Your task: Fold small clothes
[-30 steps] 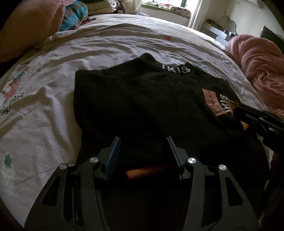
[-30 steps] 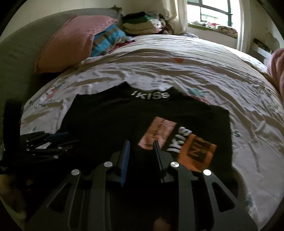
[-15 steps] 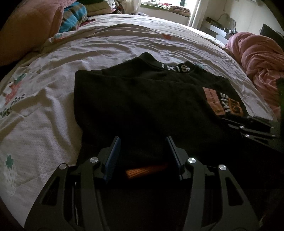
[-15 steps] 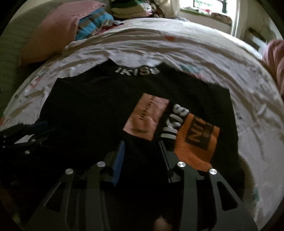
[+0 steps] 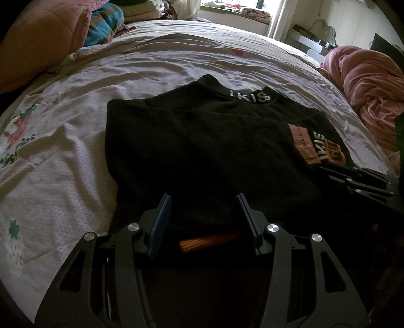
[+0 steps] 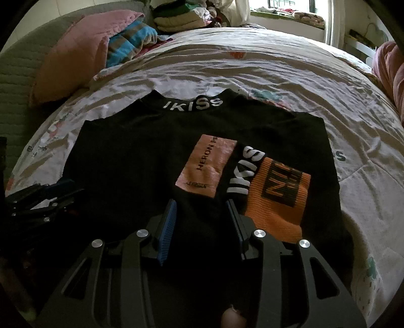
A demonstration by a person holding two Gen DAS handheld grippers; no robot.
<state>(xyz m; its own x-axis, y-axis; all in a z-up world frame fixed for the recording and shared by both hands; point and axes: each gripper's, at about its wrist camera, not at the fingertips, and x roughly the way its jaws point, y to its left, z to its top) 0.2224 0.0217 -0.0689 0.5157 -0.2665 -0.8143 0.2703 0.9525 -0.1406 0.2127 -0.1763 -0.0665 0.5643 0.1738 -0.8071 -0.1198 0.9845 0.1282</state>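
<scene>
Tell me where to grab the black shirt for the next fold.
Grip the black shirt along its near hem, coming in low from the near side. It lies flat on the bed, collar far away, and the left gripper and right gripper, jaws apart, already sit over that edge.

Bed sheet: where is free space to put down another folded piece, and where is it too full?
Bare bed sheet lies between the black shirt collar and the window side, and left of the shirt. Crowded: pillow and clothes pile at the head, pink blanket on the right.
</scene>
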